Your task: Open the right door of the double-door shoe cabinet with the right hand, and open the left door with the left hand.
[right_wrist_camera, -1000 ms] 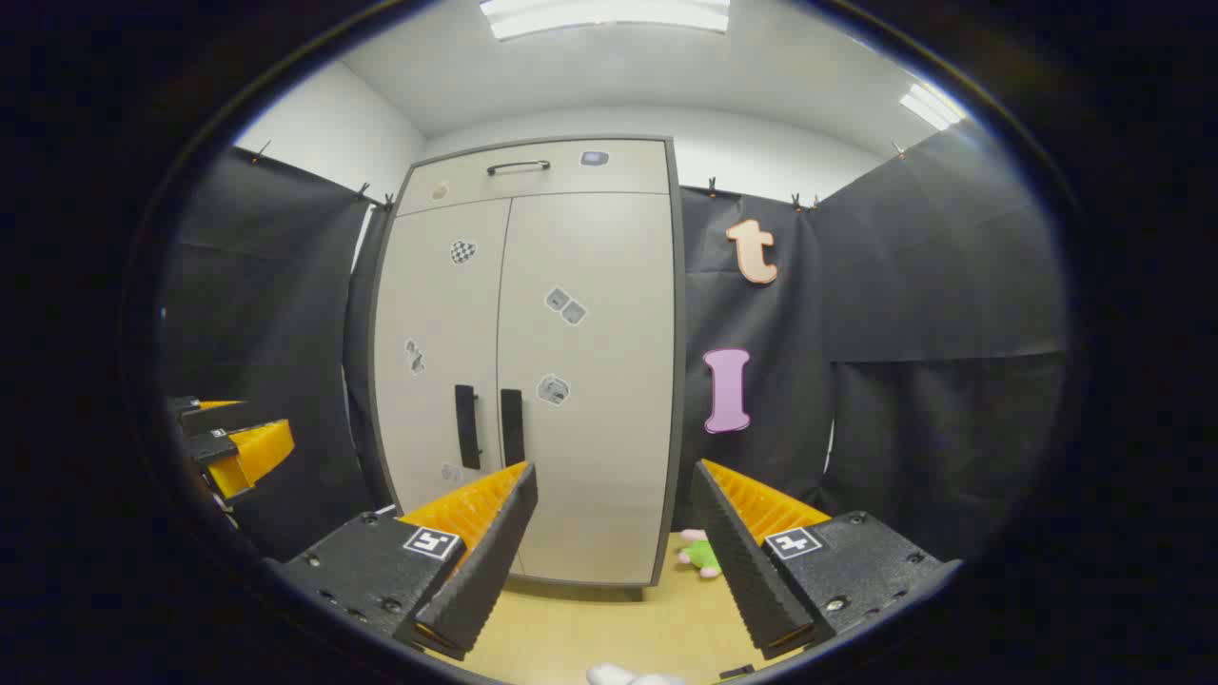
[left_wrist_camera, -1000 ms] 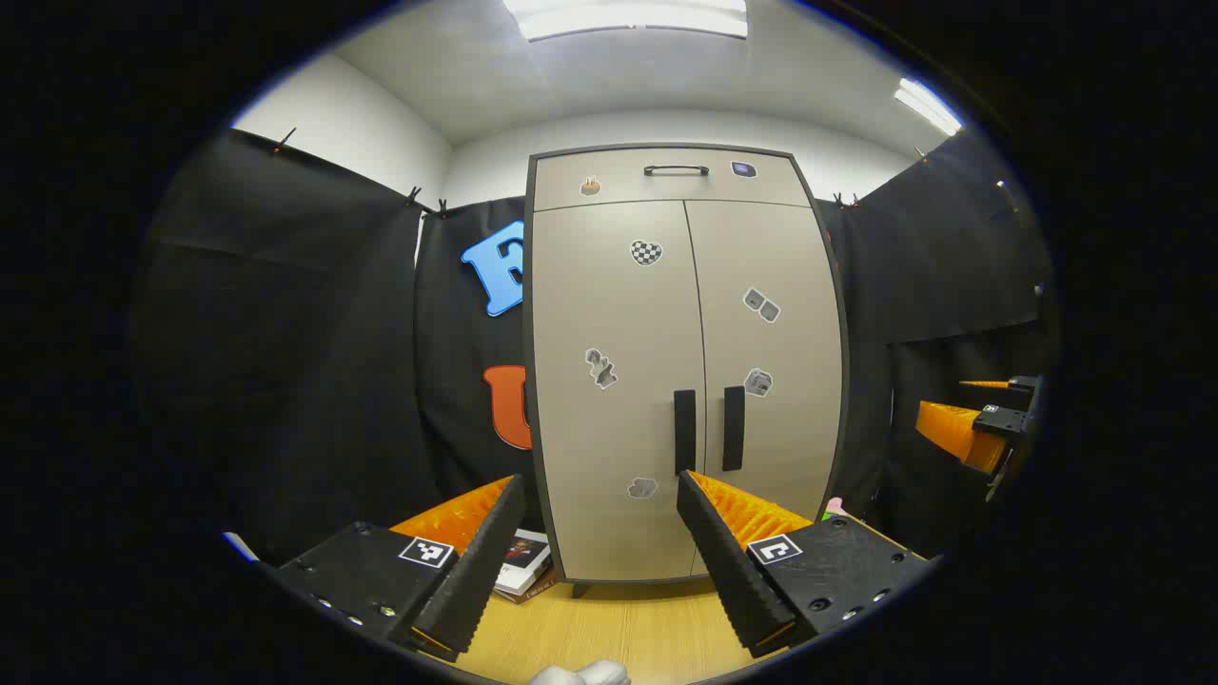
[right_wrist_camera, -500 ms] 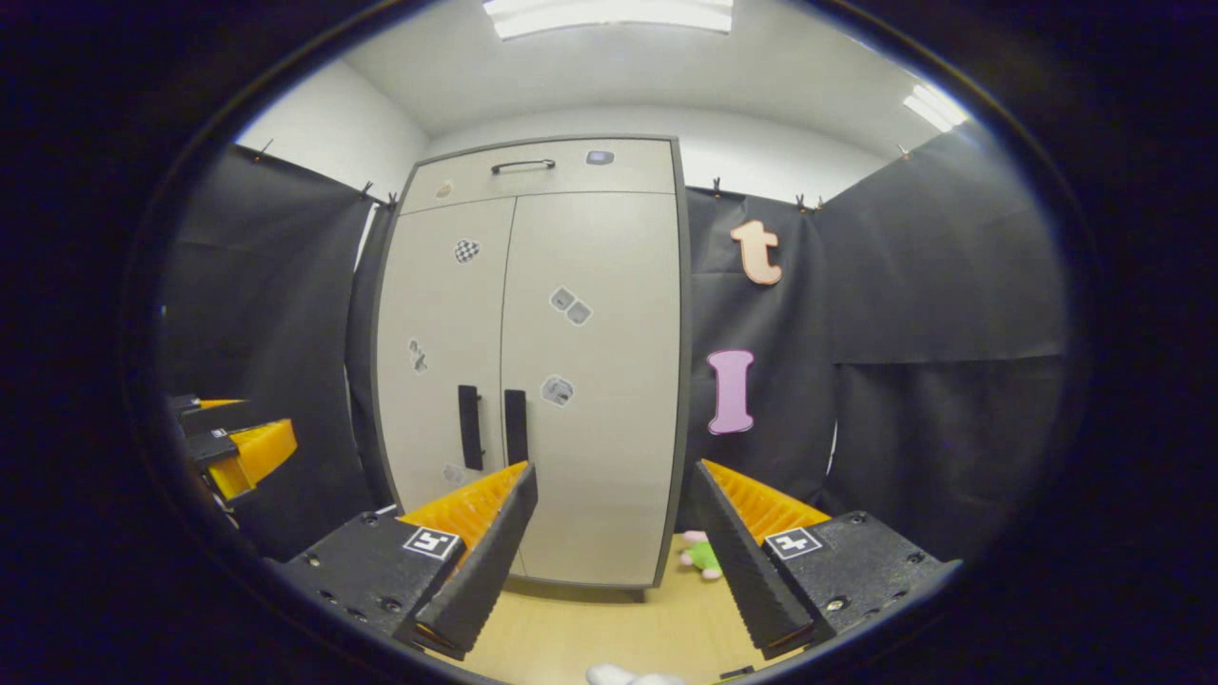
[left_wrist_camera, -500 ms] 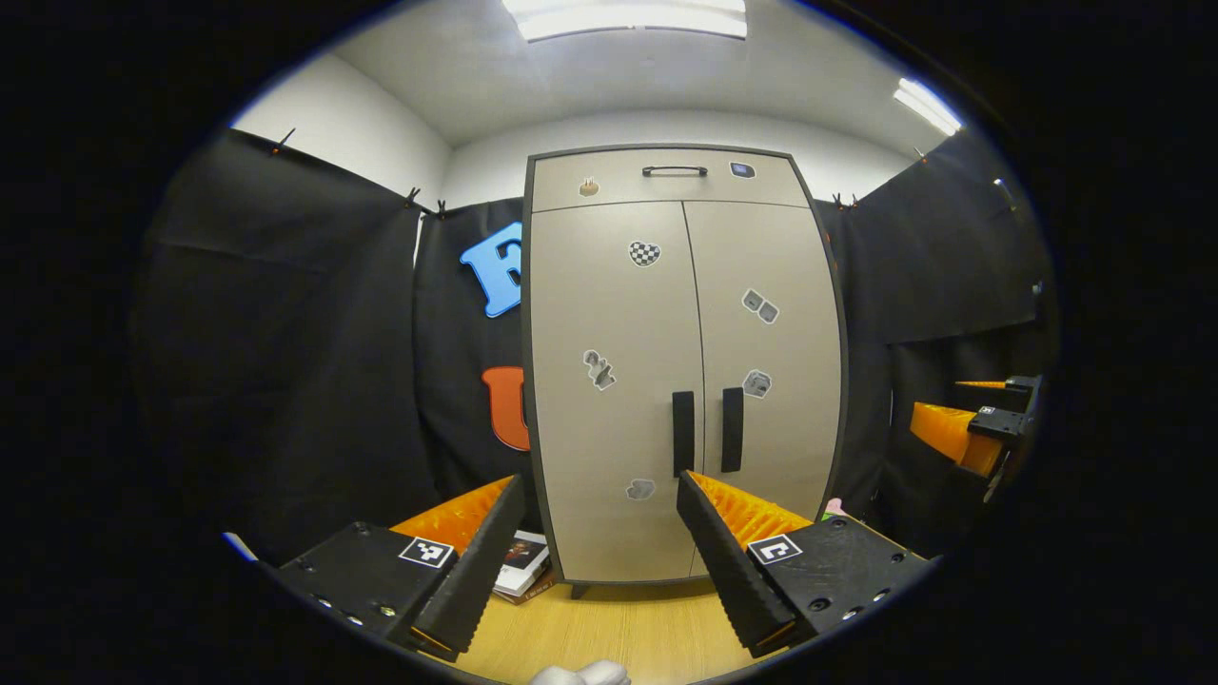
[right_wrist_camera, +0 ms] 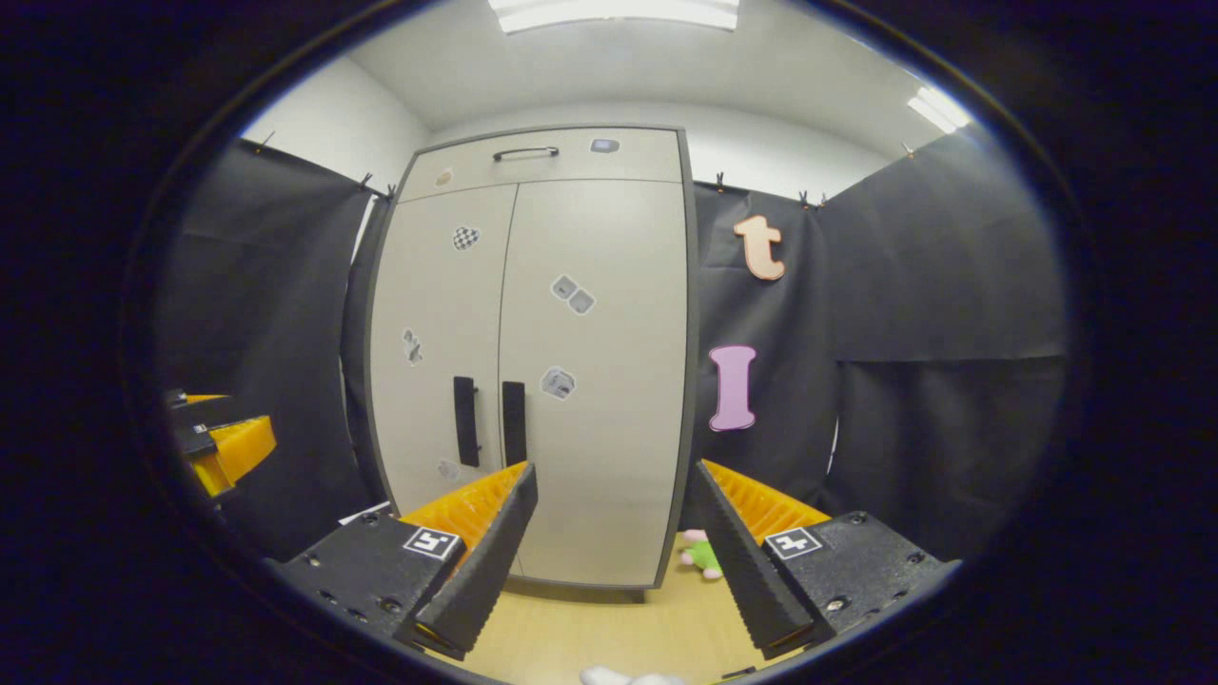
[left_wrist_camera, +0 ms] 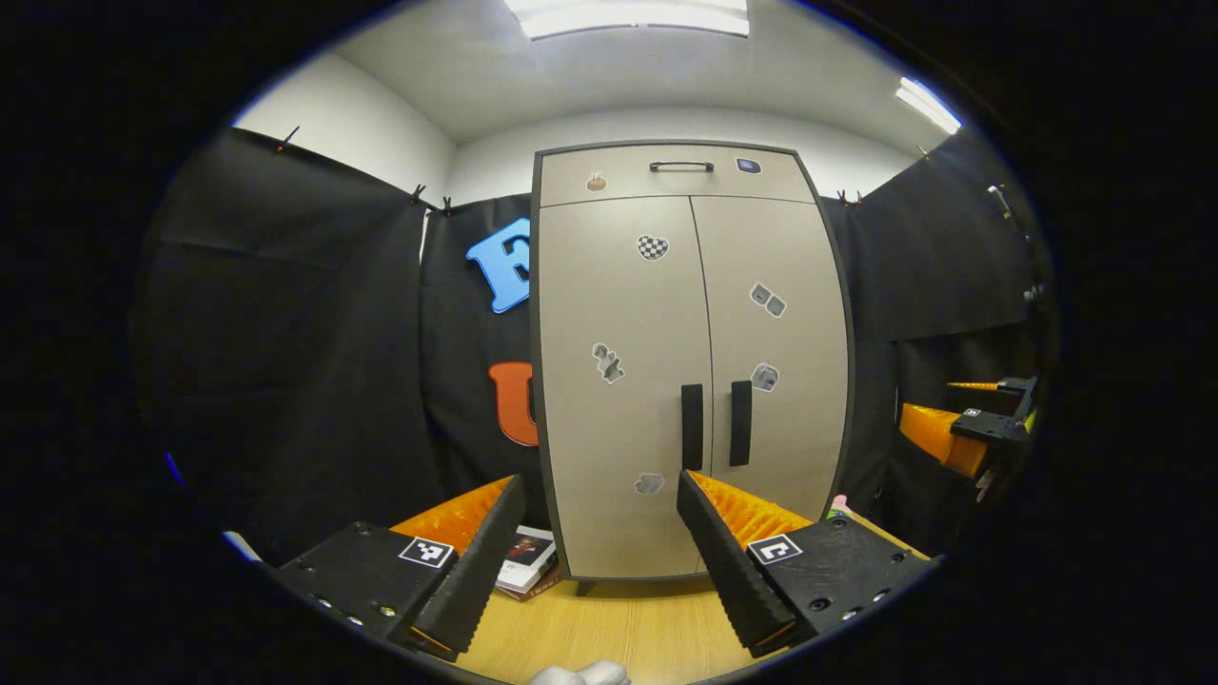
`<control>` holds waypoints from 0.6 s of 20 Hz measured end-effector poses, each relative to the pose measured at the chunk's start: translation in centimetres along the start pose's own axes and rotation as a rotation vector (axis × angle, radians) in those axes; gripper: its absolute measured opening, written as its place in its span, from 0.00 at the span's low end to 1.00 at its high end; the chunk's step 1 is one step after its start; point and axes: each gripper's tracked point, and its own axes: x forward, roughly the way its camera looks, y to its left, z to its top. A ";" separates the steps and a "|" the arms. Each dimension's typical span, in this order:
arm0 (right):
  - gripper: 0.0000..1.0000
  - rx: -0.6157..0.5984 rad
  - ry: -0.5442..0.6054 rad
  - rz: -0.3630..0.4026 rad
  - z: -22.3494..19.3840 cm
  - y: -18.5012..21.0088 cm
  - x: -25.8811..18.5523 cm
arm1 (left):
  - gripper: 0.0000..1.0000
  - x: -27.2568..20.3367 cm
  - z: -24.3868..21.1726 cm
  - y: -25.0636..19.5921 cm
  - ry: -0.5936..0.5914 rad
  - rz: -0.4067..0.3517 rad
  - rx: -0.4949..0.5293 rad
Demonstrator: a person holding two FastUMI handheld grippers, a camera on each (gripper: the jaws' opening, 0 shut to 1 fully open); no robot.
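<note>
Not much has changed since a second ago, both views just nudged a bit closer so the shoe cabinet [left_wrist_camera: 690, 362] looks slightly bigger, and the handles sit a touch higher in the right gripper view. Both doors are shut: the left door [left_wrist_camera: 623, 381] and right door [left_wrist_camera: 775, 362] meet at the middle seam, with the two dark vertical handles side by side, left handle [left_wrist_camera: 692, 427] and right handle [left_wrist_camera: 740, 422]. The left gripper [left_wrist_camera: 599, 561] has its fingers spread wide with nothing between them, pointed at the lower part of the left door, well apart from it. Same for the right gripper [right_wrist_camera: 614, 561], fingers wide apart and empty, aimed at the lower right door [right_wrist_camera: 595, 381] and not touching it. Each gripper also turns up at the edge of the other's view. A few stickers are dotted over the doors, there's a drawer with a handle [left_wrist_camera: 681, 166] on top, a stack of books [left_wrist_camera: 526, 563] on the wooden floor by the cabinet's left corner, and a small green and pink toy [right_wrist_camera: 701, 554] at its right side
</note>
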 end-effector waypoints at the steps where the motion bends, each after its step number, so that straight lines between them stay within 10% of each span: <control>1: 0.99 -0.001 0.004 0.003 -0.3 0.4 0.5 | 0.96 -0.1 -0.1 0.3 0.001 0.007 0.001; 12: 1.00 -0.017 -0.001 0.065 -2.2 7.9 9.5 | 0.96 -2.0 -1.5 1.7 0.043 0.051 -0.002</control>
